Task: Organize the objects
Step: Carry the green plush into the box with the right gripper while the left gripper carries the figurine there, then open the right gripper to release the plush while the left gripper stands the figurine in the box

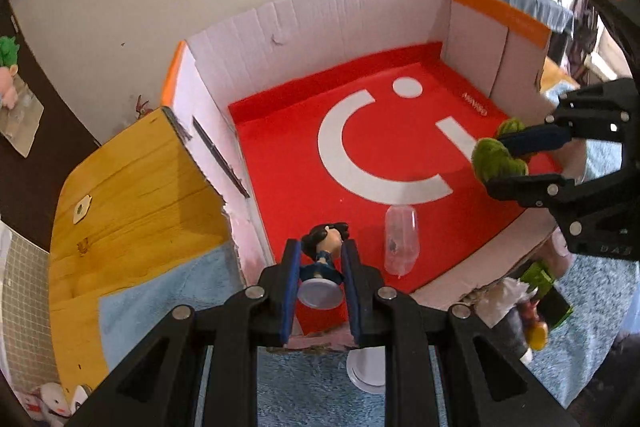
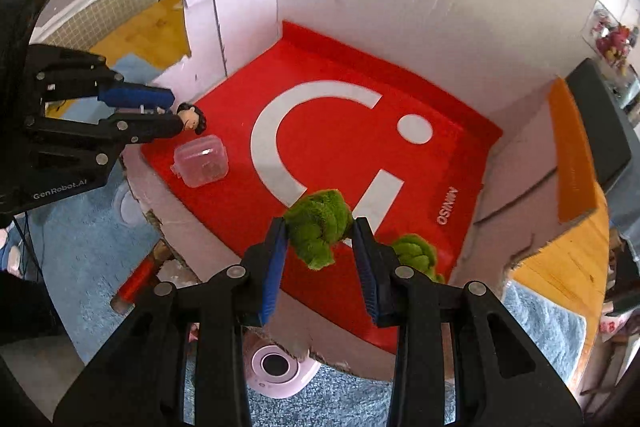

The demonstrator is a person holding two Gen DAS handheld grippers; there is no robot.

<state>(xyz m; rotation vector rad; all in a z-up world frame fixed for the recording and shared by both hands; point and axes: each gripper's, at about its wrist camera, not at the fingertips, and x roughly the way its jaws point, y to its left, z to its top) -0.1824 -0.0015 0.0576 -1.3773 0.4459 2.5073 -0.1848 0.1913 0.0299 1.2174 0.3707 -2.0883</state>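
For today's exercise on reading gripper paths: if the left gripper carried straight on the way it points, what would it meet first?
Probably the red floor of the box, beside the clear plastic case; the left gripper already holds the figurine. Depth is uncertain.

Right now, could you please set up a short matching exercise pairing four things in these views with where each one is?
Things:
1. figurine
2. green plush
3. clear case
4. pink camera

Places:
A. on the blue mat, outside the box
B. between the left gripper's fingers
C. lying on the box's red floor
D. between the right gripper's fingers

Pairs: 1-B, 2-D, 3-C, 4-A
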